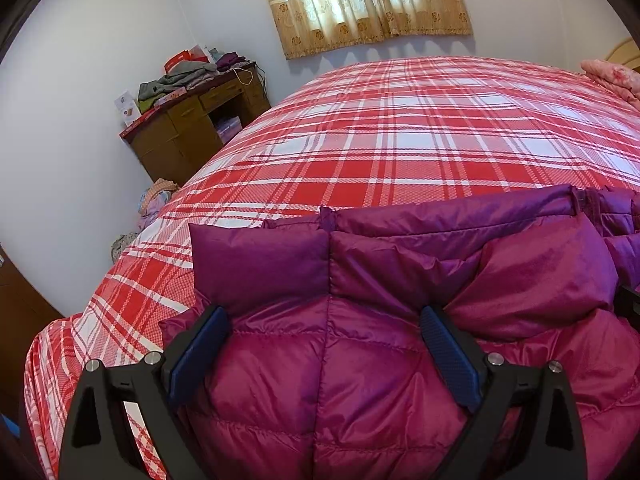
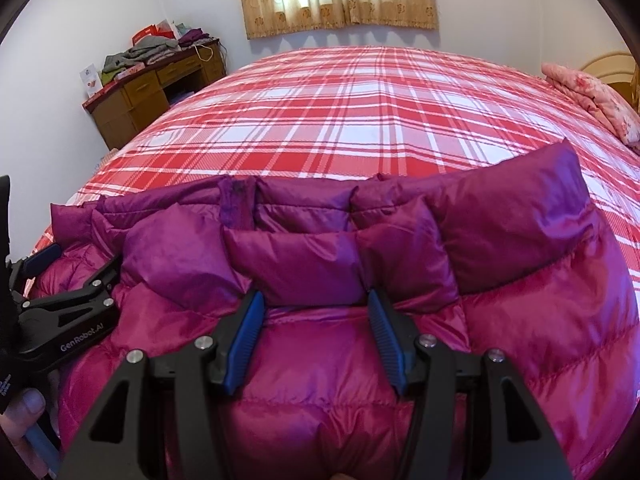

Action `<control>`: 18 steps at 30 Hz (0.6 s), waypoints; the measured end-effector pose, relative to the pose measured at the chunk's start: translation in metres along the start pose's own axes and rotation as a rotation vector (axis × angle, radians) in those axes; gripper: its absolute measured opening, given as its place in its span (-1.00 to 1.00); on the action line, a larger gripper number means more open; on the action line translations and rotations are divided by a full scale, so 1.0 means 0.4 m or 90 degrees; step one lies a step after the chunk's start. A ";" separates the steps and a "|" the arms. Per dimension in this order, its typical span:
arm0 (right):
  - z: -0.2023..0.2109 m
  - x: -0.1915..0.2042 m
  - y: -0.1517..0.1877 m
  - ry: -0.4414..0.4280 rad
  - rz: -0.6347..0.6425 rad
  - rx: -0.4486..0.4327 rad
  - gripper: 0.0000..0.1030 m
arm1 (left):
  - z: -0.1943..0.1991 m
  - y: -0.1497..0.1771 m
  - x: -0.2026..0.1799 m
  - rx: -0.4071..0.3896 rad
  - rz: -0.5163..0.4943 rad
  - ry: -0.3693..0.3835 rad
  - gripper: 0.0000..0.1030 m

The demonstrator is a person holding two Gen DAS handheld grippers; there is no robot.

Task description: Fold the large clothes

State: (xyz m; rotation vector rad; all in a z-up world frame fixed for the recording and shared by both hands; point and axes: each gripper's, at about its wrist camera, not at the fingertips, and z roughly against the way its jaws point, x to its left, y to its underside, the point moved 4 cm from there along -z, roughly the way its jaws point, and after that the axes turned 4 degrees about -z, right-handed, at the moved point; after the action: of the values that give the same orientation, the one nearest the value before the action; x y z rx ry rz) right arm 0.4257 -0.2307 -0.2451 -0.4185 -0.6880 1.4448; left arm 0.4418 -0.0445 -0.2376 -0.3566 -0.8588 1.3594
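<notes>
At the near edge of the plaid bed (image 1: 400,140) lies a magenta down jacket (image 2: 320,360). Left gripper (image 1: 324,316) and right gripper (image 2: 316,300) rest above it, jaws spread wide, holding nothing. A cluttered desk (image 1: 188,128) stands far left.

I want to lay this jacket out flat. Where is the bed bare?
Bare plaid bedspread runs from the purple down jacket to the curtained wall, and left toward the cluttered desk. The near edge is crowded by the jacket; the pink quilt fills the far right corner.
</notes>
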 end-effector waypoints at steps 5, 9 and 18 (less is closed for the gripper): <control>-0.003 0.000 0.001 0.002 0.002 0.003 0.12 | 0.000 0.000 0.000 0.000 -0.001 0.000 0.90; -0.005 0.003 0.001 0.006 0.005 0.004 0.12 | 0.000 -0.001 0.000 0.000 -0.001 0.000 0.90; -0.010 0.006 -0.002 0.012 0.012 0.006 0.14 | 0.002 -0.005 0.001 0.011 -0.005 -0.009 0.90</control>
State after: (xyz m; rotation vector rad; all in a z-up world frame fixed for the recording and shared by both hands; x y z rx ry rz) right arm 0.4287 -0.2278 -0.2470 -0.4320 -0.6628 1.4592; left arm 0.4425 -0.0446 -0.2357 -0.3304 -0.8585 1.3629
